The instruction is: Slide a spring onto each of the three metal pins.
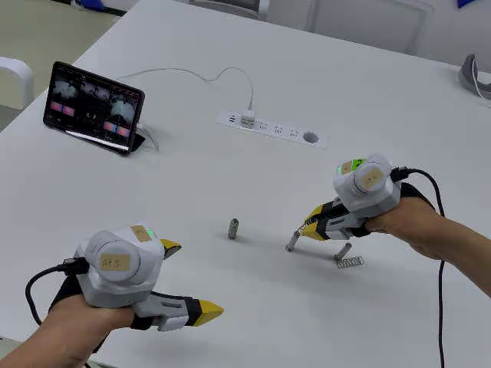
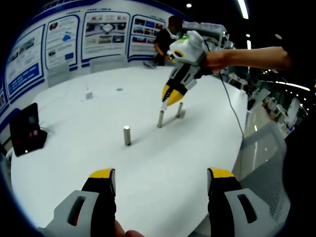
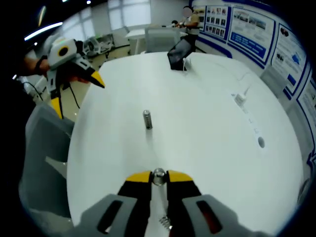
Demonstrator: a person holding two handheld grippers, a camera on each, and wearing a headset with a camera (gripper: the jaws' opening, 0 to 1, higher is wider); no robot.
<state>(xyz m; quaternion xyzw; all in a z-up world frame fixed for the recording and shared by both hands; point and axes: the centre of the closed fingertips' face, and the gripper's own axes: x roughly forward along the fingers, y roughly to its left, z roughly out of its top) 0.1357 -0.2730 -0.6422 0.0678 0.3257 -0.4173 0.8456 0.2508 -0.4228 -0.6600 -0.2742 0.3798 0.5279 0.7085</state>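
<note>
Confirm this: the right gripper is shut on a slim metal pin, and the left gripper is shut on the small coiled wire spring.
Wrong on one point. The left gripper is open and holds nothing, as the left gripper view shows; the small coiled wire spring lies loose on the white table. The right gripper is indeed shut on a slim metal pin.

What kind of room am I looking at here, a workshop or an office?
Likely a lab or showroom in an office building: a big white meeting table with a tablet and a power strip, and blue-framed display posters along the wall.
</note>
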